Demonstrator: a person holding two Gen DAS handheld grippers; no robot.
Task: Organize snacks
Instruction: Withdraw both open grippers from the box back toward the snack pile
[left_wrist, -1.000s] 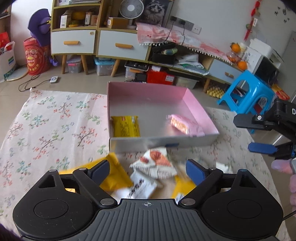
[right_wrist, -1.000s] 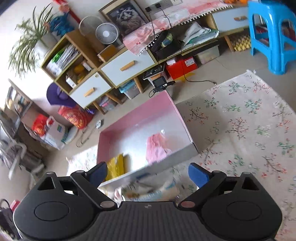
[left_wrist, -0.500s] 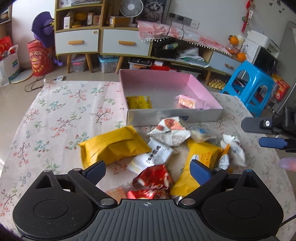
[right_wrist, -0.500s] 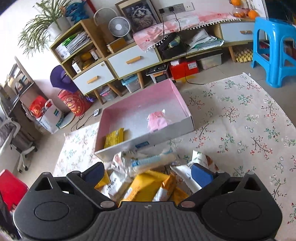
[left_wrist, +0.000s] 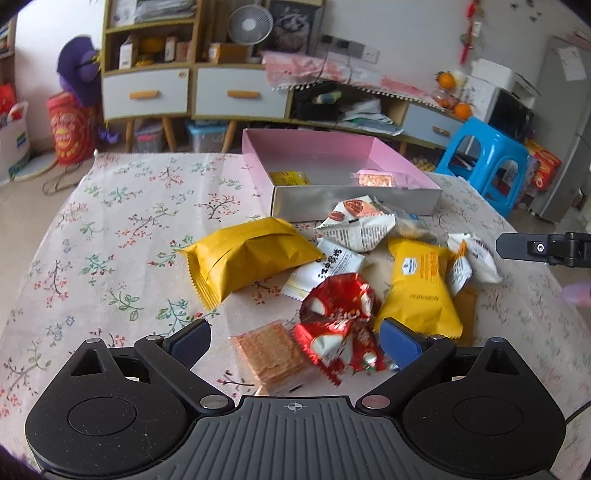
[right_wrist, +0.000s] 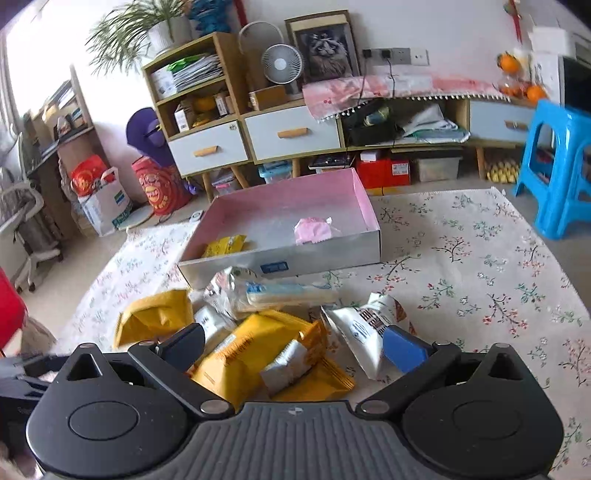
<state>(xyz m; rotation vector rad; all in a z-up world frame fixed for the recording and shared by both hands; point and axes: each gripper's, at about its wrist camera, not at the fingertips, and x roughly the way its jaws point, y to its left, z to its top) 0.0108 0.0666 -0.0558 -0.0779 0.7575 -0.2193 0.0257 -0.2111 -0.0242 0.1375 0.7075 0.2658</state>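
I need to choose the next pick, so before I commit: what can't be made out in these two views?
- Left wrist view: the cracker pack runs under the left gripper, so its near end is hidden.
- Left wrist view: only one finger of the right gripper shows; the frame edge cuts off the rest.
- Right wrist view: the near ends of the yellow packs are hidden by the gripper body.
- Both views: the box front wall hides part of its floor.

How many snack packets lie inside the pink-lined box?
2: a small yellow packet at its near-left corner, a pink packet toward its right; the near wall may hide more.
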